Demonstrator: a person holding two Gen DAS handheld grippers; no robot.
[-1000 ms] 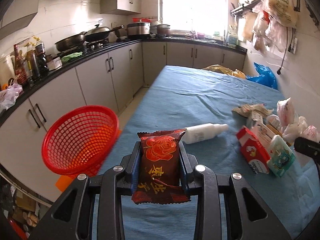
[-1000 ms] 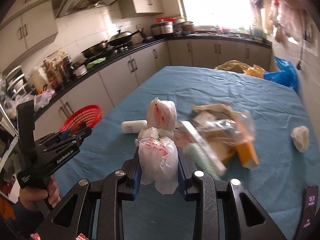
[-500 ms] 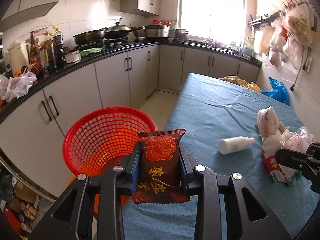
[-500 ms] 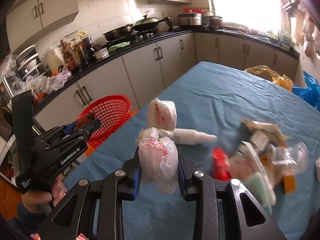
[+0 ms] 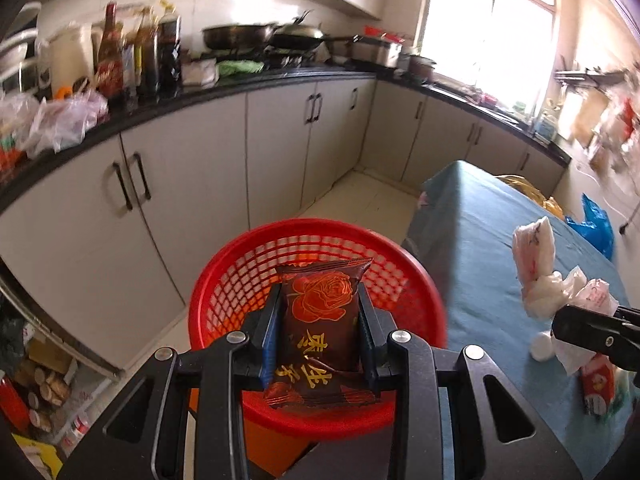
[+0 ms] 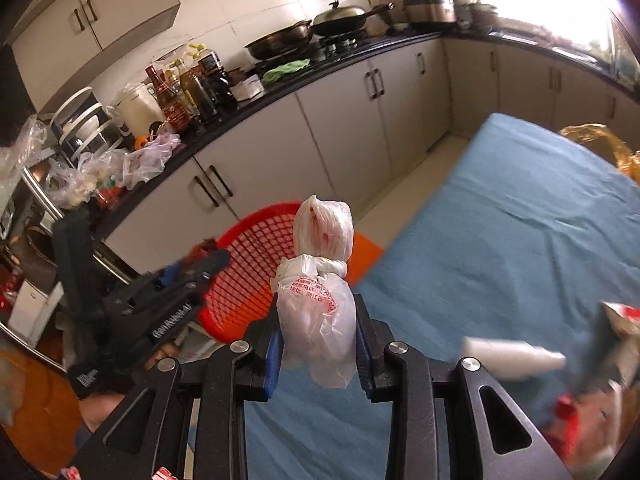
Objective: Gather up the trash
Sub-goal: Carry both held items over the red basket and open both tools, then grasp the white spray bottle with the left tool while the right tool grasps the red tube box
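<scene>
Dark red snack packet [image 5: 320,320] with orange rose print clamped upright between left gripper [image 5: 320,344] pads, jaws pressing both long sides. Packet seen directly above the red mesh basket [image 5: 224,280], inside its rim outline in the left wrist view. Basket off the table's near-left edge, above the floor, orange piece beneath it; what carries it cannot be told.

Knotted white plastic bag [image 6: 318,312] with red print clamped in right gripper [image 6: 318,344], jaws closed on its lower lobe, upper lobe sticking up past the knot. Bag over the near-left corner of the blue-clothed table [image 6: 520,232], just short of the basket [image 6: 256,264], which shows behind and left of it. Same bag [image 5: 536,272] visible from the left wrist view at right, with the right gripper's [image 5: 592,332] black finger below it.

Left gripper body [image 6: 160,304] in the right wrist view at lower left, tip reaching over the basket rim; a hand [image 6: 100,408] partly visible under it.

Near right end of table: white bottle [image 6: 512,360] lying on its side, blurred; red-and-white wrappers [image 6: 592,420] beyond it, too smeared to identify. Yellow bag [image 6: 600,144] at the far right edge.

Beyond: dark countertop [image 6: 320,76] along the left wall with sauce bottles [image 6: 180,88], woks [image 6: 304,32], loose plastic bags [image 6: 120,164]. Grey cabinets [image 5: 200,184] beneath.
</scene>
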